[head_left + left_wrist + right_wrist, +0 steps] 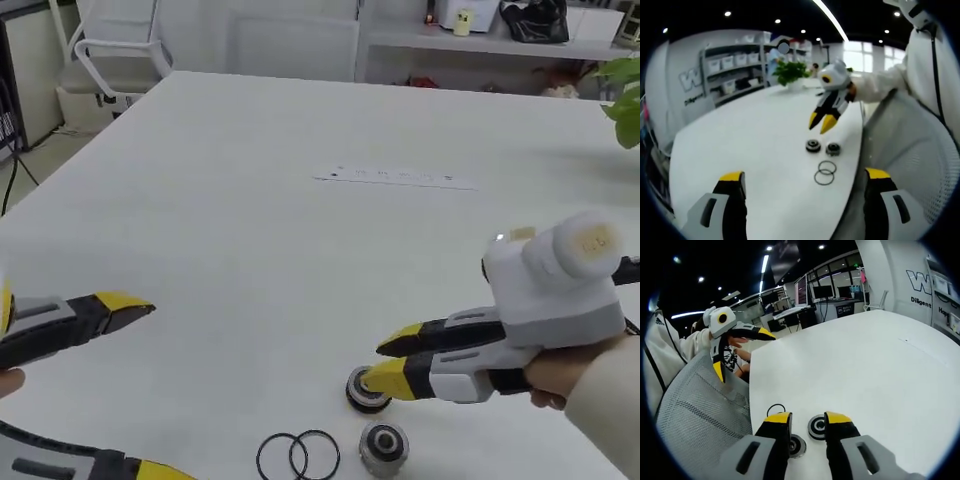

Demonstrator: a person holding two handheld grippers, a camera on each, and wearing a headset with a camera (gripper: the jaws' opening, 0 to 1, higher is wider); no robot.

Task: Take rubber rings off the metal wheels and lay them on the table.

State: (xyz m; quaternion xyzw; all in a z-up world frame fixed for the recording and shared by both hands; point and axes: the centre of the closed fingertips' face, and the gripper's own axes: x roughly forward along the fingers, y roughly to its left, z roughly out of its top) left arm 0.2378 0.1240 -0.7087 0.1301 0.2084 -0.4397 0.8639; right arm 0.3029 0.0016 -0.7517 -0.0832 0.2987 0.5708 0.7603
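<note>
Two small metal wheels stand near the table's front edge. One wheel (366,392) (813,145) (816,426) has a dark rim and sits right at the tips of my right gripper (375,362) (807,418) (822,122), whose jaws are open a little around it. The other wheel (384,445) (833,148) (796,445) looks silver and stands nearer the edge. Two black rubber rings (298,455) (825,173) (775,410) lie overlapping on the table beside it. My left gripper (145,390) (805,176) (740,350) hovers wide open to the left, holding nothing.
The white table (300,220) stretches far ahead, with a flush strip (395,177) at mid-table. A mesh chair (700,405) sits at the near edge. A plant (625,95) stands at the far right, shelves behind.
</note>
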